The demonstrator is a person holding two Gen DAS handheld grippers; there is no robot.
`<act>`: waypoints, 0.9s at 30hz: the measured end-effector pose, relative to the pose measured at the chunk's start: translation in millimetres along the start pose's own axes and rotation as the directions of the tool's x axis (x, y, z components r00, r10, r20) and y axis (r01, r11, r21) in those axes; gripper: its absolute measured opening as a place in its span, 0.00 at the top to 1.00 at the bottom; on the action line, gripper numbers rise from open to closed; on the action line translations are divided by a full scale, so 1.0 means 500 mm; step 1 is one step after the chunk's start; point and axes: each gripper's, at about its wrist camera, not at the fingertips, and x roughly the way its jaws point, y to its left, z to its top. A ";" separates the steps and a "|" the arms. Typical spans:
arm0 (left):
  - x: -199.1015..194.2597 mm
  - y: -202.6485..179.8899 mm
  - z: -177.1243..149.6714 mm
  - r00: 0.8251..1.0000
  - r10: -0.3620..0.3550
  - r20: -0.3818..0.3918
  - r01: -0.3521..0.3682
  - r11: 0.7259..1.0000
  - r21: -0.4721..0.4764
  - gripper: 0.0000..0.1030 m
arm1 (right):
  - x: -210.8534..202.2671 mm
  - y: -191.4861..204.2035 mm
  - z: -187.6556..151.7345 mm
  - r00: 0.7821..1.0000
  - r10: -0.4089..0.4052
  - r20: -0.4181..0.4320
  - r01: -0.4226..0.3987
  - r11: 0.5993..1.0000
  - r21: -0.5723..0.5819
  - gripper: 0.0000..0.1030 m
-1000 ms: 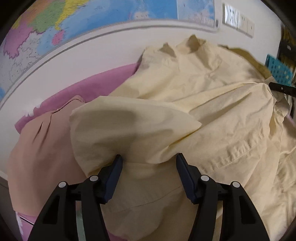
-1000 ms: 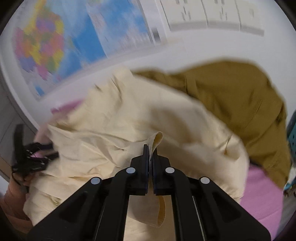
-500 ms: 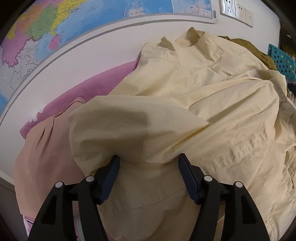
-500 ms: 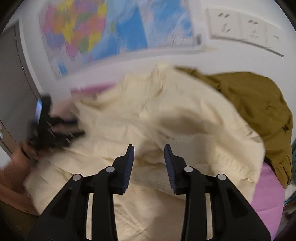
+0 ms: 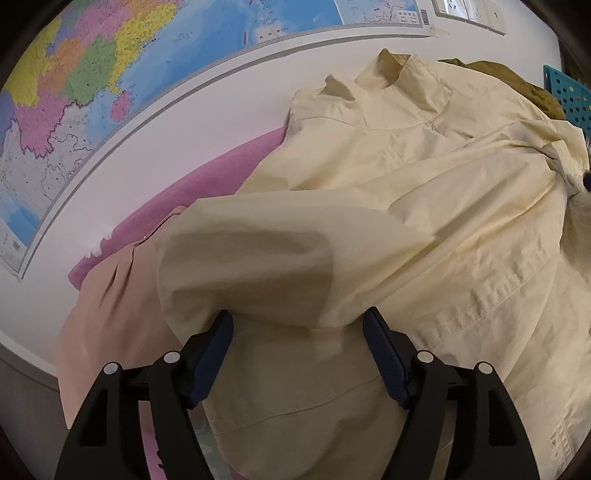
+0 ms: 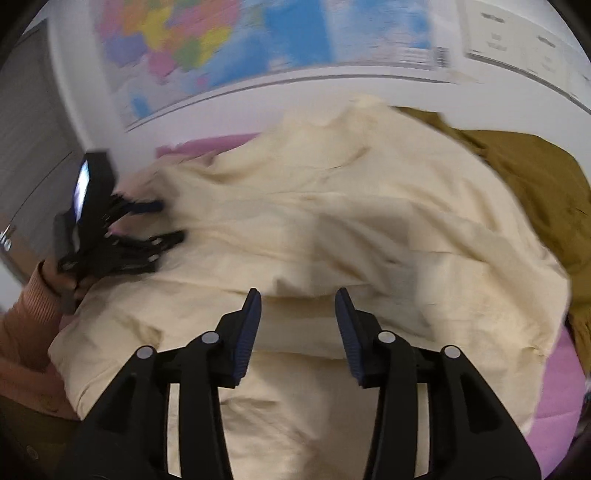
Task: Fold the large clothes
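A large pale yellow shirt (image 5: 424,206) lies spread over a pink cover (image 5: 221,177), its collar (image 5: 388,70) toward the wall. My left gripper (image 5: 297,328) sits at the shirt's near left edge. Its jaws are opening, and a loose bulge of cloth droops between them without being pinched. The right wrist view shows the same shirt (image 6: 332,229) and the left gripper (image 6: 170,221) at the far left, held by a hand in a peach sleeve (image 6: 22,317). My right gripper (image 6: 297,306) hovers over the shirt's middle, its jaws opening, with nothing between the pads.
An olive-brown garment (image 6: 535,177) lies past the shirt on the right. A peach garment (image 5: 110,295) lies on the left. A world map (image 5: 110,74) and wall sockets (image 5: 469,11) are on the wall behind. A teal perforated basket (image 5: 565,88) stands at far right.
The right gripper has let go of the shirt edge it pinched, opened, and swung across the shirt. The left jaws have spread a little wider around the fold.
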 end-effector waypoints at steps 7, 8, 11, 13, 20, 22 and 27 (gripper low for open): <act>-0.100 0.067 -0.015 0.992 -0.059 0.116 0.073 0.990 -0.118 0.29 | 0.096 -0.023 -0.010 0.992 -0.024 -0.121 0.032 0.997 0.064 0.62; -0.116 0.077 -0.021 0.989 -0.069 0.128 0.086 0.988 -0.130 0.28 | 0.086 -0.023 -0.009 0.994 -0.027 -0.108 0.035 0.997 0.070 0.61; -0.173 0.113 -0.063 0.979 -0.121 0.166 0.149 0.974 -0.169 0.27 | 0.022 -0.014 -0.009 0.999 0.015 -0.036 -0.012 0.997 0.081 0.57; -0.207 0.134 -0.108 0.966 -0.170 0.194 0.207 0.959 -0.191 0.25 | -0.032 -0.010 -0.016 0.999 0.039 0.020 -0.040 0.996 0.084 0.47; -0.229 0.133 -0.252 0.913 -0.380 0.149 0.406 0.881 -0.240 0.19 | -0.205 -0.040 -0.114 0.991 0.011 0.136 -0.034 0.985 0.168 0.30; -0.223 0.123 -0.289 0.896 -0.427 0.120 0.443 0.856 -0.266 0.18 | -0.243 -0.061 -0.157 0.988 -0.048 0.148 0.015 0.976 0.218 0.27; -0.211 0.091 -0.353 0.851 -0.521 0.069 0.513 0.794 -0.326 0.18 | -0.311 -0.136 -0.277 0.980 -0.087 0.179 0.009 0.918 0.396 0.19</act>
